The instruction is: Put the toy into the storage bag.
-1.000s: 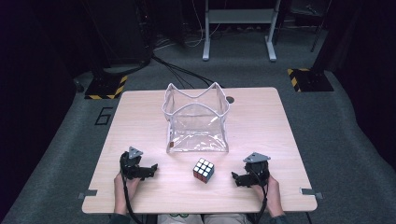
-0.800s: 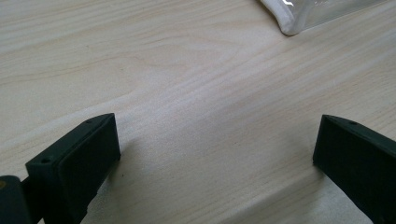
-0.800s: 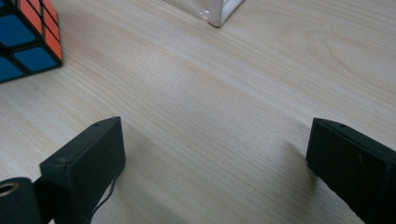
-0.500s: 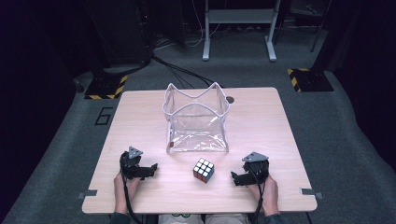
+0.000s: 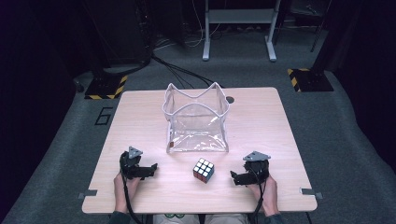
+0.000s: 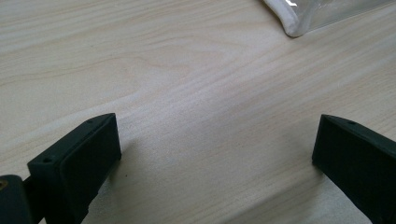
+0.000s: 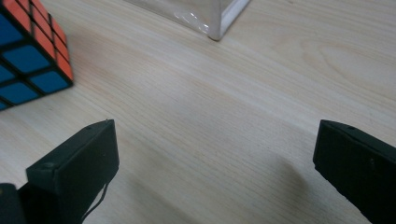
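A colour-tiled puzzle cube [image 5: 203,170] sits on the wooden table [image 5: 140,116] near its front edge, white face up. In the right gripper view the cube [image 7: 28,51] shows blue and orange faces at the upper left. Behind it stands a clear plastic bag [image 5: 196,122] with a white rim, upright and open at the top. My left gripper [image 5: 150,169] rests left of the cube, open, nothing between its jaws. My right gripper [image 5: 235,177] rests right of the cube, open too, its jaws wide over bare wood [image 7: 210,140].
A corner of the bag [image 6: 292,21] lies ahead of the left gripper, another corner [image 7: 217,23] ahead of the right. A dark hole [image 5: 229,100] marks the table behind the bag. Cables, a metal stand [image 5: 238,28] and striped floor plates [image 5: 308,79] lie beyond.
The right gripper has shifted very slightly toward the cube. The cube, the bag and the left gripper have stayed where they were.
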Available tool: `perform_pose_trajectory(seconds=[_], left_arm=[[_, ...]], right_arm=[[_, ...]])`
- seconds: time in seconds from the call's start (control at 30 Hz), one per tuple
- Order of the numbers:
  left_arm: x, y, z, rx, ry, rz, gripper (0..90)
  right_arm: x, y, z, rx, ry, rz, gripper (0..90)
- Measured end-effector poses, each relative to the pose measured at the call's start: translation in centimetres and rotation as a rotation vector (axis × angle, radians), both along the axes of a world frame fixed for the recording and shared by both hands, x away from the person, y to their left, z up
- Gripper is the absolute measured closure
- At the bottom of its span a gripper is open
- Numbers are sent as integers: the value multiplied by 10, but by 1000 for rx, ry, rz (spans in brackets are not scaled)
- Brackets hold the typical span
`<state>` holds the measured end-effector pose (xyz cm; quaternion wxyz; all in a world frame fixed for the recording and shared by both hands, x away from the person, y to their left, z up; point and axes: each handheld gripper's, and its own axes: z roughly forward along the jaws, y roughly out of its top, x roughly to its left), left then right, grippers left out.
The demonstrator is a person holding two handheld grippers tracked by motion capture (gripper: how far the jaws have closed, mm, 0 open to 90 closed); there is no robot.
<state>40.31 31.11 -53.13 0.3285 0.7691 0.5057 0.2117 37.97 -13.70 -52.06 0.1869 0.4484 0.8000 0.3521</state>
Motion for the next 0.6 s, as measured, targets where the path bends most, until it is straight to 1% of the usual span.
perform_pose_trajectory(seconds=[0.03,0.1,0.13,0.3,0.4,0.43,0.57,0.6], left_arm=[[0,0,0,2,0,-1,9],[0,0,0,0,0,1,8],[0,0,0,0,-1,2,8],[0,0,0,1,0,1,9],[0,0,0,1,3,0,11],[0,0,1,9,6,-6,12],[0,1,1,10,7,-8,12],[0,1,1,10,6,-9,13]], right_arm=[[0,1,1,4,-4,11,0],[-1,4,4,10,-3,13,0],[-1,6,5,9,-3,26,0],[-3,16,11,-2,-17,47,0],[-2,20,13,10,-8,69,0],[-2,22,14,14,-3,81,0],[-3,31,17,-4,-14,105,0],[-3,33,17,-1,-16,107,0]])
